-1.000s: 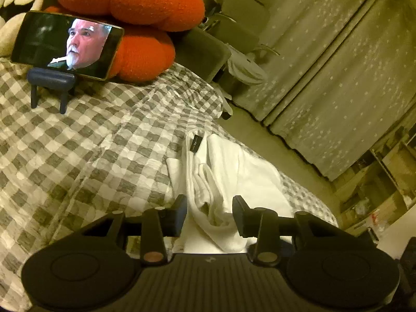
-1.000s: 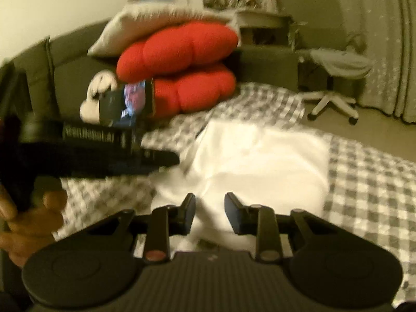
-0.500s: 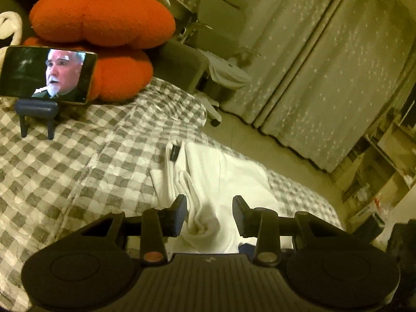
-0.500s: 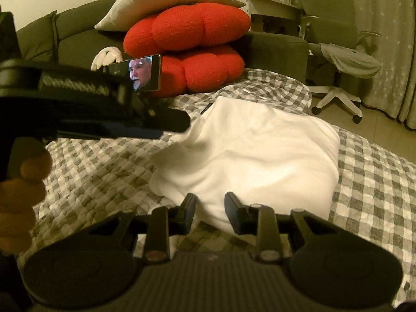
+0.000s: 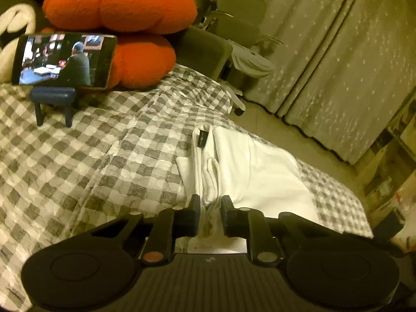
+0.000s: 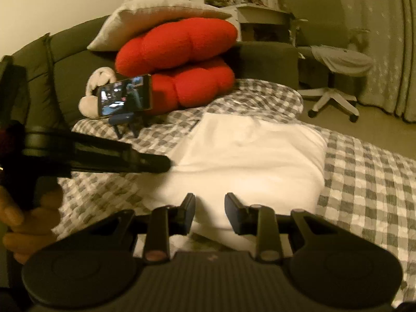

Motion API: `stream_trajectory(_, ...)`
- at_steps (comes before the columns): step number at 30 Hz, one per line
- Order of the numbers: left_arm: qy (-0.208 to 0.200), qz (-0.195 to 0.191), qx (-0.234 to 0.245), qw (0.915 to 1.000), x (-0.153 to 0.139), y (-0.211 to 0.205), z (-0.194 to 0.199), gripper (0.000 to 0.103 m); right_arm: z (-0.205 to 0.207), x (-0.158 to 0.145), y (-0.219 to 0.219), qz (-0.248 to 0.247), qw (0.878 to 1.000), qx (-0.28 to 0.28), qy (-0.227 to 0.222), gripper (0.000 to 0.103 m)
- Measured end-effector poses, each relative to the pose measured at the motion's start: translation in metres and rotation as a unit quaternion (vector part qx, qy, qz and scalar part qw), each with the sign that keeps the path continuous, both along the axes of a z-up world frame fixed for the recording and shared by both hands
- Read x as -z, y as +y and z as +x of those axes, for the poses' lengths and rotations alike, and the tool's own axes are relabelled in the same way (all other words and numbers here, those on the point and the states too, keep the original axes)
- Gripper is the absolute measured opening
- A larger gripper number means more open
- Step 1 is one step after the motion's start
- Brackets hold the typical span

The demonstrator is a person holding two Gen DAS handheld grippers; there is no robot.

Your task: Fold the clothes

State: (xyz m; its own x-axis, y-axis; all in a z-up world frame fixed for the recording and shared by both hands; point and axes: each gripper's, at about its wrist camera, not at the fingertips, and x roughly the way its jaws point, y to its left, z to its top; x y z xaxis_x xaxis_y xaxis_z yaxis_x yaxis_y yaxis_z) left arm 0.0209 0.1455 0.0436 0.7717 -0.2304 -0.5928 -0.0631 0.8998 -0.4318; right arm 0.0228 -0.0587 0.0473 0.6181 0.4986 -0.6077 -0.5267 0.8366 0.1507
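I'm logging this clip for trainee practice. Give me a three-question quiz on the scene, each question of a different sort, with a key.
1. True or false: the left gripper is empty, clear of the white garment.
2. What does the phone rest on? A) blue stand B) grey pillow C) office chair
3. Fill in: the bedcover under the garment has a ____ pattern.

Key:
1. False: a fold of white cloth sits between its narrowed jaws.
2. A, the blue stand.
3. Checked, grey and white.
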Motion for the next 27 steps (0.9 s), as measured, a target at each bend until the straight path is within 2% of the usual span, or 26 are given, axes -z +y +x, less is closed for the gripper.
stream_trajectory(5, 0.012, -0.048, -0.019, 0.9986, 0.004, 0.016, 0.004, 0.008, 0.002, 0.009, 0.008, -0.015, 1.000, -0.014, -0.001, 0.031)
stream_trajectory(8, 0.008, -0.052, -0.035, 0.9980, 0.002, 0.023, 0.003, 0.007, 0.000, 0.007, 0.013, -0.013, 1.000, -0.026, -0.009, 0.031)
stream_trajectory(11, -0.017, -0.070, -0.034, 0.9968, -0.005, 0.027, 0.001, 0.007, 0.001, 0.007, 0.016, -0.012, 0.999, -0.035, -0.011, 0.031)
stream_trajectory(13, -0.025, -0.069, -0.025, 0.9970, -0.008, 0.025, 0.003, 0.013, 0.003, 0.009, 0.019, -0.015, 0.999, -0.038, -0.010, 0.031)
stream_trajectory(19, -0.030, -0.010, 0.007, 0.9995, -0.011, -0.002, 0.024, 0.033, 0.004, 0.009, 0.026, -0.026, 0.998, -0.050, -0.014, 0.031)
stream_trajectory(21, -0.026, 0.020, 0.017, 0.9993, -0.010, -0.012, 0.033, 0.036, 0.005, 0.010, 0.027, -0.029, 0.998, -0.055, -0.015, 0.031)
stream_trajectory(23, -0.024, 0.052, 0.020, 0.9982, -0.007, -0.022, 0.042, 0.037, 0.005, 0.011, 0.026, -0.029, 0.998, -0.059, -0.015, 0.031)
stream_trajectory(26, -0.008, 0.066, 0.013, 0.9977, -0.001, -0.024, 0.051, 0.036, 0.005, 0.012, 0.027, -0.029, 0.998, -0.061, -0.015, 0.031)
stream_trajectory(27, -0.004, 0.070, 0.011, 0.9975, 0.001, -0.024, 0.053, 0.031, 0.006, 0.013, 0.027, -0.028, 0.998, -0.061, -0.015, 0.031)
